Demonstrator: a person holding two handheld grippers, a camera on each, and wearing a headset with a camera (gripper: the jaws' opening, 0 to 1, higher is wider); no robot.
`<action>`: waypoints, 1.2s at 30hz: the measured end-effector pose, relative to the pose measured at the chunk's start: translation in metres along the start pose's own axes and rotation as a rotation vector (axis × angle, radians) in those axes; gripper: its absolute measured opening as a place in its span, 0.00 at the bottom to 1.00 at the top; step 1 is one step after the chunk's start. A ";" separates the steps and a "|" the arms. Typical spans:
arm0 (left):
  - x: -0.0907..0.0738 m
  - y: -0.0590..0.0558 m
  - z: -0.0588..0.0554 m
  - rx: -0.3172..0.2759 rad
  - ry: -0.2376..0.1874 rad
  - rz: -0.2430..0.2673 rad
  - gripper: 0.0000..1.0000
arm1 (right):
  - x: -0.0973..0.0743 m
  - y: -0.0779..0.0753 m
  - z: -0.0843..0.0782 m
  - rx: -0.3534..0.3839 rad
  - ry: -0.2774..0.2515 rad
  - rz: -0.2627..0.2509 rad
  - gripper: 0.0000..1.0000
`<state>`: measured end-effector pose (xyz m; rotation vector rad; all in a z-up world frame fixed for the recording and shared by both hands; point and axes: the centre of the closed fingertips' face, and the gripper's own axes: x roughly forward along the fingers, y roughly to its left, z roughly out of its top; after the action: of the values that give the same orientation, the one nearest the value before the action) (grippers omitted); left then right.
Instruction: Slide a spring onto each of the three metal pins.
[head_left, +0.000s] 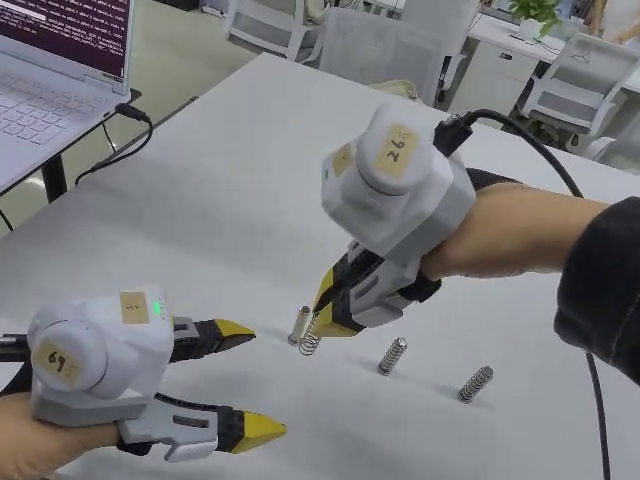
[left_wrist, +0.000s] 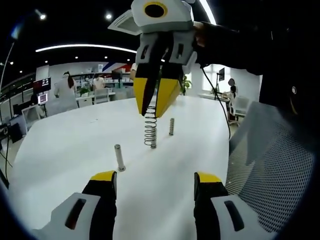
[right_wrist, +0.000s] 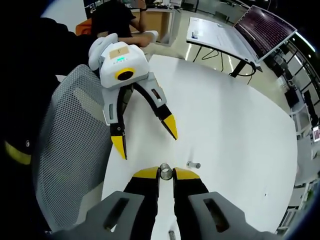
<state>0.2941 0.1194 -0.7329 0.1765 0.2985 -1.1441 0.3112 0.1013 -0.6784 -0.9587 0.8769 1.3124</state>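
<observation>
1. The right tongs (head_left: 322, 322) are pinched narrow on the top end of a coil spring (left_wrist: 150, 127).
2. The coil spring hangs with its long axis close to vertical, its free end pointing down at the white tabletop (head_left: 220, 200). In the right gripper view it shows end-on, as a small ring between the yellow tips.
3. It hangs just beside a bare metal pin (head_left: 300, 325), which stands upright on the tabletop with its long axis vertical. The spring is not over the pin. Whether its lower end touches the tabletop cannot be told.
4. Further along the same row in the head view, a second spring (head_left: 392, 356) and a third spring (head_left: 475, 384) stand upright, apart from each other.
5. The left tongs (head_left: 250, 380) are spread wide and hold nothing. They hover low over the tabletop near the bare metal pin, tips pointing towards it.
6. An open laptop (head_left: 60, 60) sits off the tabletop's far left edge.
</observation>
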 end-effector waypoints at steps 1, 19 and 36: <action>0.000 0.000 0.000 0.000 -0.002 0.004 0.64 | -0.001 -0.001 0.000 0.003 -0.001 -0.001 0.07; -0.002 0.003 0.003 -0.027 -0.043 0.028 0.88 | -0.011 -0.027 0.000 0.025 -0.015 -0.053 0.07; -0.005 0.001 0.003 -0.035 -0.053 0.030 0.94 | -0.001 -0.049 0.001 0.029 0.001 -0.088 0.07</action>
<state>0.2937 0.1231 -0.7289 0.1194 0.2675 -1.1118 0.3596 0.1011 -0.6735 -0.9641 0.8429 1.2212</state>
